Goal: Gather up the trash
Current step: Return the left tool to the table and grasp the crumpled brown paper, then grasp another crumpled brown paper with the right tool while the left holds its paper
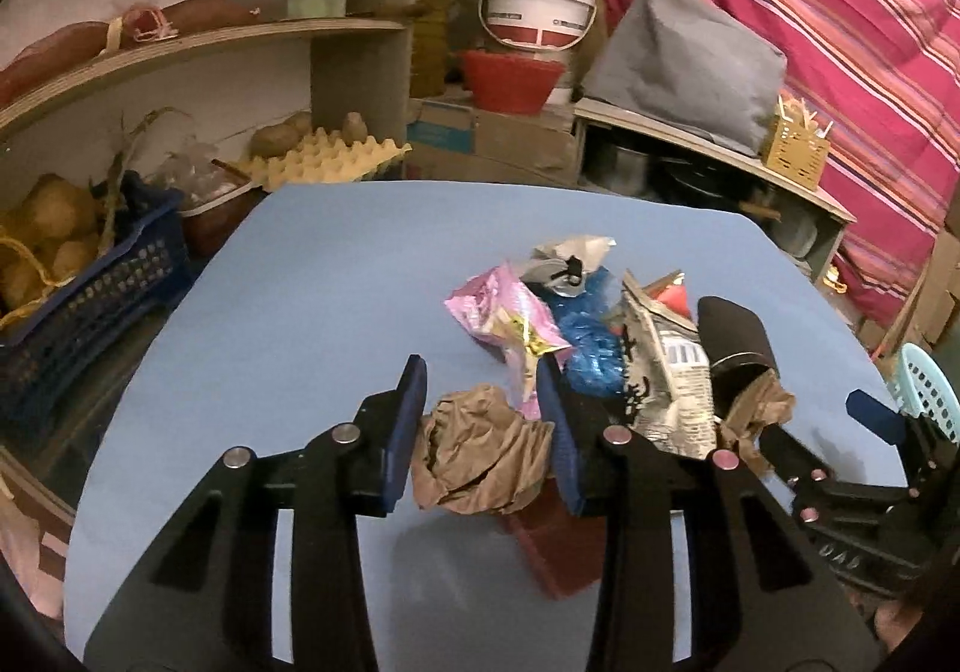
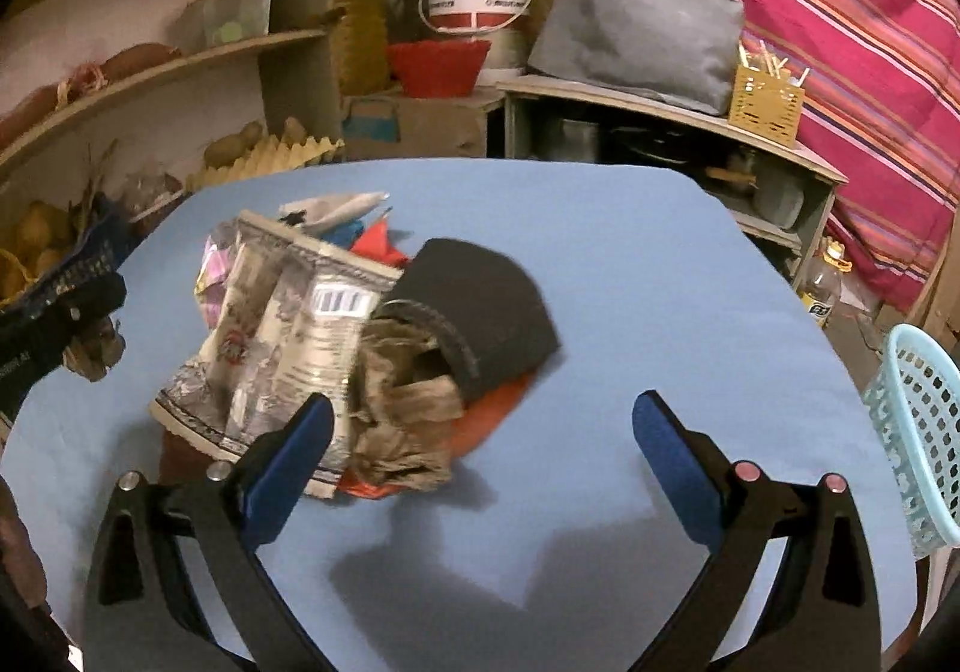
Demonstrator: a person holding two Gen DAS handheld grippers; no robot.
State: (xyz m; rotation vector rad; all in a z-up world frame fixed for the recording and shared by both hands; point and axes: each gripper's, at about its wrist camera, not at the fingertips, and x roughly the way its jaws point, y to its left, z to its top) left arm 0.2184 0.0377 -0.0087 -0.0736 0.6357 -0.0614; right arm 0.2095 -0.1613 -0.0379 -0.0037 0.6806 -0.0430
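Trash lies heaped on the blue table [image 1: 270, 276]: a pink wrapper [image 1: 510, 321], a silver printed bag [image 2: 282, 336], a black tube [image 2: 480, 306] with brown paper spilling from its mouth, and blue plastic [image 1: 585, 339]. At the heap's near edge the left gripper [image 1: 483, 435] pinches a crumpled brown paper wad [image 1: 480, 450] between its blue pads, above a dark red scrap. The right gripper [image 2: 483, 447] hangs with jaws spread wide and empty, its left pad in front of the silver bag, a pale blue basket [image 2: 918, 432] at the table's right edge.
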